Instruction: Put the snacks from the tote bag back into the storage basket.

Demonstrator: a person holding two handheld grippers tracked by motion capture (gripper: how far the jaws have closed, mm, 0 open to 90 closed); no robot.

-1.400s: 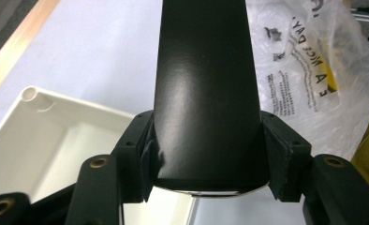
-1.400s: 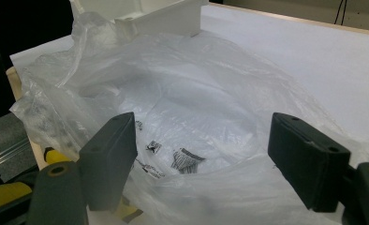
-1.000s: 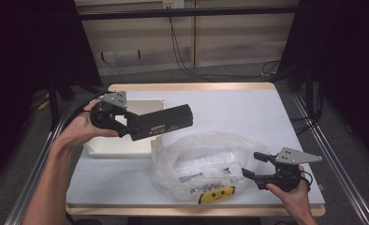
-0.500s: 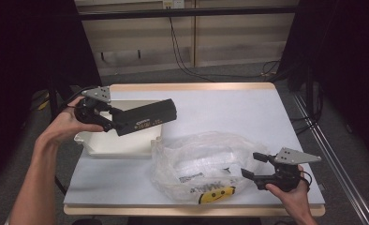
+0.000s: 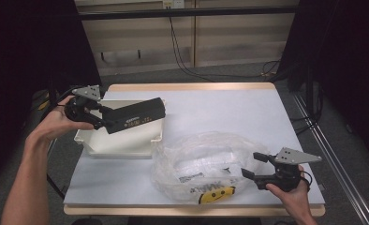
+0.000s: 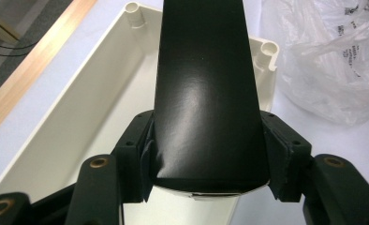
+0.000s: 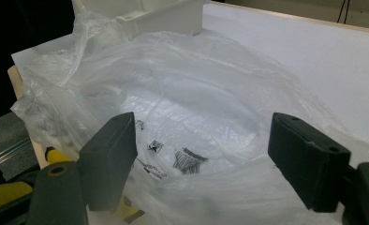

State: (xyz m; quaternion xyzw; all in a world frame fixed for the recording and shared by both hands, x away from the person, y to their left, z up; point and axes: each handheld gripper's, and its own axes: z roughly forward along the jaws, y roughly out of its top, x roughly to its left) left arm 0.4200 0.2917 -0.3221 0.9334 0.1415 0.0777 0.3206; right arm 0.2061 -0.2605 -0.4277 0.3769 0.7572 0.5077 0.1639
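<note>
A long black box (image 5: 136,116) hangs tilted over a white tray (image 5: 121,149) at the table's left. My left gripper (image 5: 108,123) is shut on the box's near end, and in the left gripper view both pads press the box (image 6: 206,93) from the sides, with the tray (image 6: 79,122) below. A crumpled clear plastic bag (image 5: 206,159) lies at the front centre. My right gripper (image 5: 250,165) rests at the bag's right edge, open. In the right gripper view its jaws (image 7: 215,159) stand wide apart with the bag's (image 7: 196,79) loose film lying between them, not pinched.
A yellow item with black print (image 5: 215,196) lies under the bag near the table's front edge. The tray's corner (image 7: 159,16) is beyond the bag. The white tabletop (image 5: 229,108) has free room at the back and right.
My left hand has carried the black box leftward, from over the tray's right end to over the tray itself. The right gripper has stayed put.
</note>
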